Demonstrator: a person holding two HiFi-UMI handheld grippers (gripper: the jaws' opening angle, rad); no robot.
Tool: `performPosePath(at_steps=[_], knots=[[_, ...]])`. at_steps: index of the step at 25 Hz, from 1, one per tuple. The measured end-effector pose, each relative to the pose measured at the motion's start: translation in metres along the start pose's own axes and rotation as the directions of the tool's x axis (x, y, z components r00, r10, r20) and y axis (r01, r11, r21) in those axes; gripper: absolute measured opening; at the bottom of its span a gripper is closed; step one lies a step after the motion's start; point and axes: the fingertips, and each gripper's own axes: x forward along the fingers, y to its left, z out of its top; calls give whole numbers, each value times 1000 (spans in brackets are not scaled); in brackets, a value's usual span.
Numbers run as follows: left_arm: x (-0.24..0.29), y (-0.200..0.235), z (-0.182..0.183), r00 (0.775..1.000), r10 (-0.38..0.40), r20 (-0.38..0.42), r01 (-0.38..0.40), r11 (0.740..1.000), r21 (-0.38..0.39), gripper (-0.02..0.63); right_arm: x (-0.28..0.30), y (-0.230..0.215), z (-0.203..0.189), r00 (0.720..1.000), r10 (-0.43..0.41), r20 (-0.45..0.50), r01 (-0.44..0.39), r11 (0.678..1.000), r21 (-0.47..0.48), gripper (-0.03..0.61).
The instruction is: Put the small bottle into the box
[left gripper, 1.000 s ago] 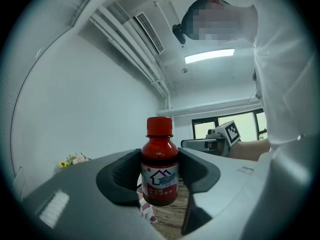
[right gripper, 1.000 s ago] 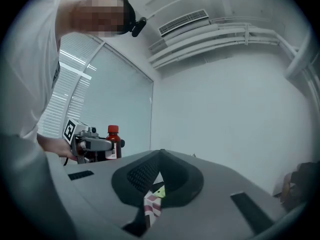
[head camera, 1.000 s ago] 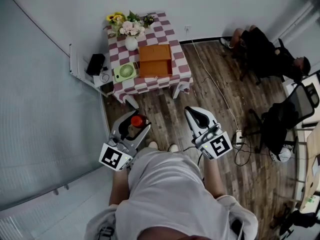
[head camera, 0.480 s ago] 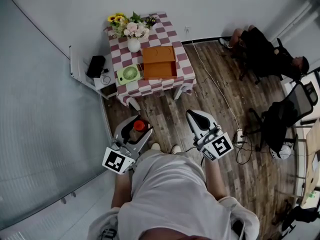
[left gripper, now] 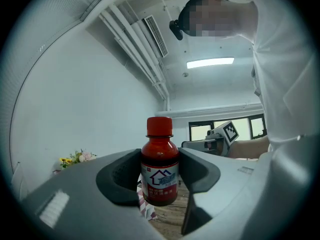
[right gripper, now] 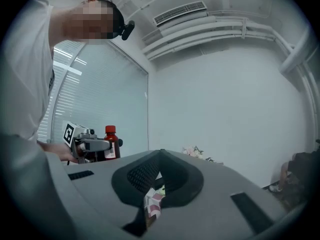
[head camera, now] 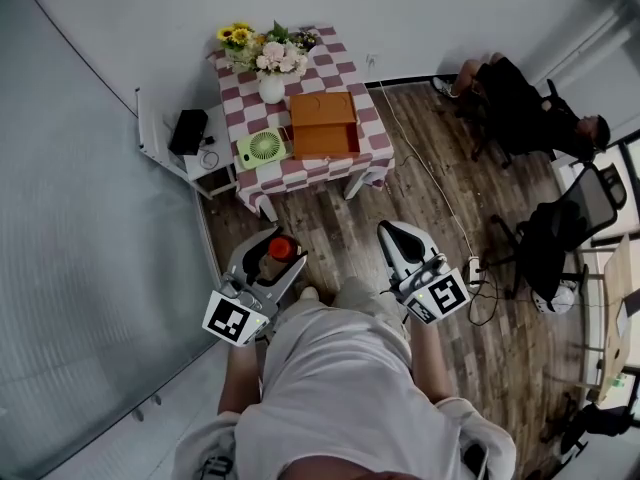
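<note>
A small brown bottle (head camera: 279, 250) with a red cap stands upright between the jaws of my left gripper (head camera: 270, 252), which is shut on it. In the left gripper view the bottle (left gripper: 160, 166) fills the gap between the pads. My right gripper (head camera: 398, 236) hangs beside it to the right, shut, with nothing held; its pads (right gripper: 150, 174) meet at the tip. Both grippers are over the wooden floor, short of the table. The orange box (head camera: 324, 125) lies on the checkered table (head camera: 300, 171) ahead.
On the table stand a green fan (head camera: 262, 148) and a vase of flowers (head camera: 271, 66). A white side shelf (head camera: 190, 133) is left of it. A cable (head camera: 425, 163) and power strip (head camera: 473, 270) cross the floor; office chairs (head camera: 560, 238) stand to the right.
The head view has drifted slightly, so the table sits a little further right. The left gripper still holds the bottle; both grippers have hardly moved.
</note>
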Motion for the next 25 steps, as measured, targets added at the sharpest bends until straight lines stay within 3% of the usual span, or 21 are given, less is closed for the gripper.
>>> performPosePath(at_steps=[5, 11, 17, 25], knots=[[-2, 18, -3, 1000, 8, 0, -8, 1000, 2, 219, 13, 3, -7, 1000, 8, -14, -8, 1000, 4, 2], [16, 50, -8, 998, 62, -10, -62, 998, 1, 219, 44, -31, -10, 1000, 27, 0, -27, 1000, 12, 2], [65, 91, -22, 994, 102, -47, -100, 994, 49, 219, 87, -97, -13, 998, 54, 28, -55, 998, 39, 2], [157, 149, -22, 979, 179, -100, -176, 984, 40, 219, 143, -207, -1, 993, 113, 35, -115, 990, 78, 2]])
